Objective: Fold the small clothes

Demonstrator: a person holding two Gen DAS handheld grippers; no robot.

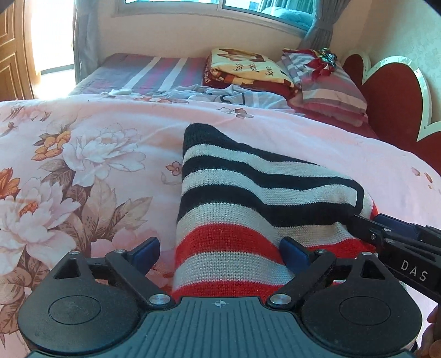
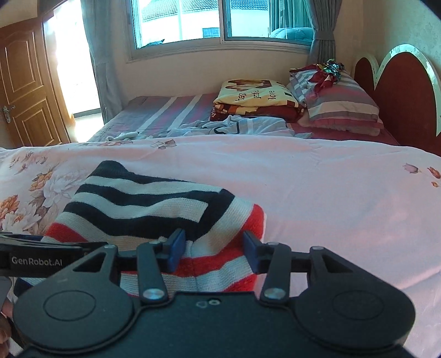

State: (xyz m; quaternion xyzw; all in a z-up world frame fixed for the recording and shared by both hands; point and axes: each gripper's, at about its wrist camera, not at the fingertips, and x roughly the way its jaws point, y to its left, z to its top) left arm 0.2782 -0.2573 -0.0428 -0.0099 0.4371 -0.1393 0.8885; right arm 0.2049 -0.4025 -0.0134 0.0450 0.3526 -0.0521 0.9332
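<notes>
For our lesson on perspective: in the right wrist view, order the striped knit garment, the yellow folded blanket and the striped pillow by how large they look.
1. Striped knit garment, largest, though nearest the camera.
2. Yellow folded blanket and striped pillow look alike; unranked.

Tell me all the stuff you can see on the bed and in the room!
striped sweater: one, black, white and red stripes, lying on the pink quilt, near both grippers
pink quilt: one, pink with flowers, covering the near part of the bed
pale blue garment: one, crumpled, behind the quilt
folded blanket: one, yellow and dark red with writing, far side of the bed
striped pillow: one, grey, pink and white, by the headboard
headboard: one, dark red with white edge, on the right
window: one, with grey curtains, on the far wall
door: one, brown wood, on the left
left gripper: one, black with blue pads, jaws wide over the sweater
right gripper: one, black with blue pads, sweater fabric between its jaws
</notes>
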